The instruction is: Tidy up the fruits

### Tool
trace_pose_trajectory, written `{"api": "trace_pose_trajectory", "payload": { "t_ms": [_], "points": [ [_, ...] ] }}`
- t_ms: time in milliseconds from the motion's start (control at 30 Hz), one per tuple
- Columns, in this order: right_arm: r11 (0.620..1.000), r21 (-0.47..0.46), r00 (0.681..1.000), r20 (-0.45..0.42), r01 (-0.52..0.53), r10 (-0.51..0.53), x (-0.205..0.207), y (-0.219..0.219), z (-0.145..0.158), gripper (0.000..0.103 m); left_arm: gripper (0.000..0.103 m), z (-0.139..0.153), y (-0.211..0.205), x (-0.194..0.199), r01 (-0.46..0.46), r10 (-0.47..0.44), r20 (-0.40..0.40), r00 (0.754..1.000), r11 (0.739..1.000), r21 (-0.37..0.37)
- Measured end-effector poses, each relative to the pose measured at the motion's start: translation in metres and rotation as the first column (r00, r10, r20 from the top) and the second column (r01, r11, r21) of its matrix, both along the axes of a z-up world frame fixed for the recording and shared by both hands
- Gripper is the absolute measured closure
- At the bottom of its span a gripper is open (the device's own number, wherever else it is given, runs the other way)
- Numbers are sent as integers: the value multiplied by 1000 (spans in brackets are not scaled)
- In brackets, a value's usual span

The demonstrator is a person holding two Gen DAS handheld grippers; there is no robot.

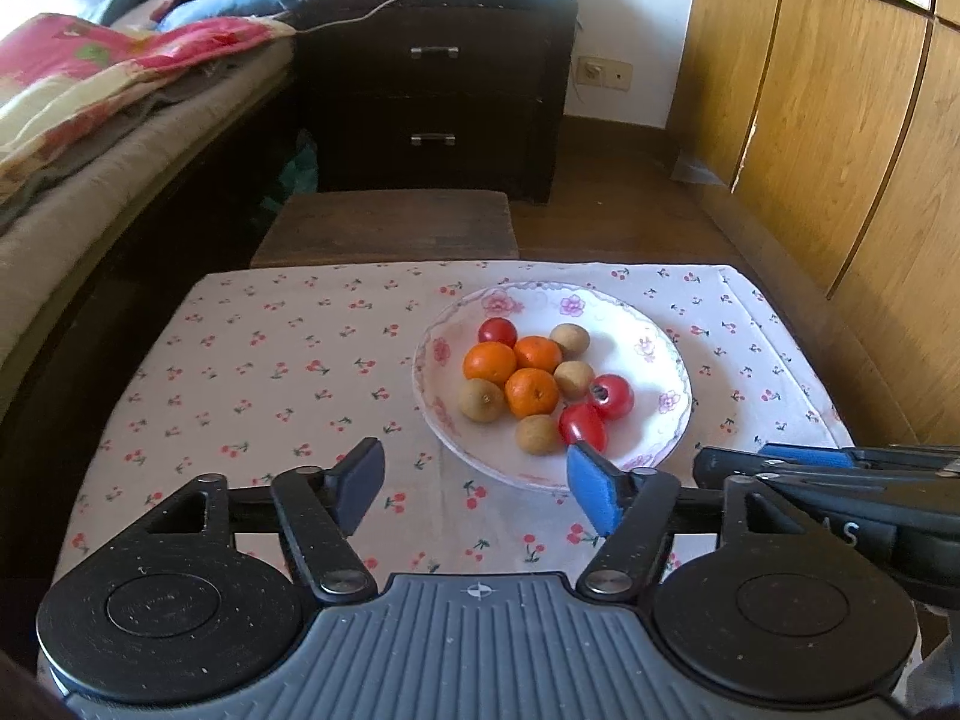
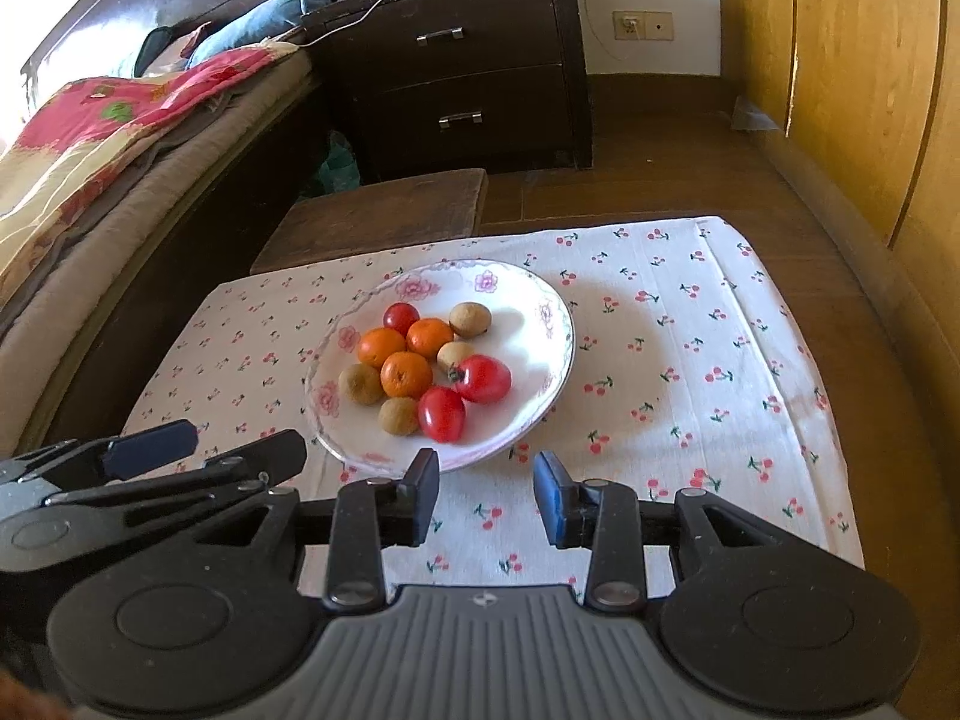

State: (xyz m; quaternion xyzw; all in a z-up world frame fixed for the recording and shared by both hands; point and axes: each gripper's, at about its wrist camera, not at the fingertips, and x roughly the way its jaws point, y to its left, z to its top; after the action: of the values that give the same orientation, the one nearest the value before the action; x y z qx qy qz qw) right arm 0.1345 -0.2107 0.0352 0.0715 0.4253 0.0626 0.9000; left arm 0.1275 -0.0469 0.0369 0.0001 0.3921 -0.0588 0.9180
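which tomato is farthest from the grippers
The small round tomato at the plate's far side, behind the oranges; the other two tomatoes sit at the near edge.

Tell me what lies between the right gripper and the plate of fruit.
Only a short strip of bare cherry-print cloth separates the right gripper from the near rim of the plate. The right wrist view shows this; its jaws stand open and empty.

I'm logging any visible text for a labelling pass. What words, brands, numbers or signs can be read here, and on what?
"AS": pale letters on the right gripper's black body, seen from the left wrist view; the rest of the word is hidden.
A compass-like cross emblem, no letters, on the left gripper's ribbed grey body; the same emblem in the right wrist view is blurred.
The plate and tablecloth carry only flower and cherry patterns.
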Motion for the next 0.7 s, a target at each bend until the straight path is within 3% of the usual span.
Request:
{"api": "trace_pose_trajectory", "payload": {
  "t_ms": [700],
  "points": [
    [999,30,999,36,23,-24,-64,-5,10,63,10,5,8,-56,-66,60,69,996,995,81]
  ]
}}
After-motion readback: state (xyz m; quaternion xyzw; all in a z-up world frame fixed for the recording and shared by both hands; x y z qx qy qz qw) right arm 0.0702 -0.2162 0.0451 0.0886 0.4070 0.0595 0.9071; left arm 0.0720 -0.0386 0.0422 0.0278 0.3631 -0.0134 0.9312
